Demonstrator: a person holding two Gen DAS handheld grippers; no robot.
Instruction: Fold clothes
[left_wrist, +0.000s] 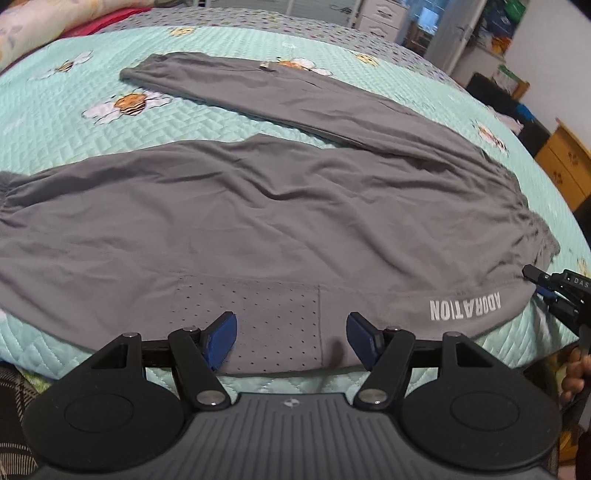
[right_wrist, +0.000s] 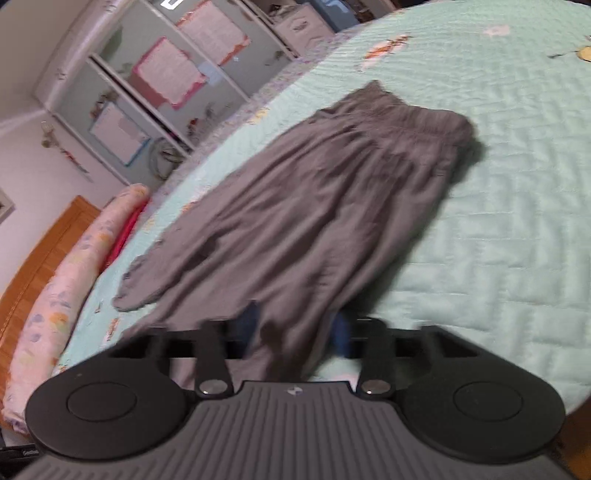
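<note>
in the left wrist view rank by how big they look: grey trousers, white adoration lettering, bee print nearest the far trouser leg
1. grey trousers, by far.
2 and 3. ADORATION lettering and bee print look about alike; the lettering lies nearer the camera, so no ranking.

I can read one word clearly: "ADORATION", in white capital letters, printed on the grey trousers (left_wrist: 280, 218) near their edge at the front of the bed. From my left wrist camera the word (left_wrist: 464, 307) appears upside down. On the black body of the right gripper (left_wrist: 554, 291), which enters at the right edge of the same view, I see small light letters "DAS" (left_wrist: 580, 281); the rest is cut by the picture edge. In the right wrist view, the pink and white sheets on the cabinet doors are too blurred for me to read.
</note>
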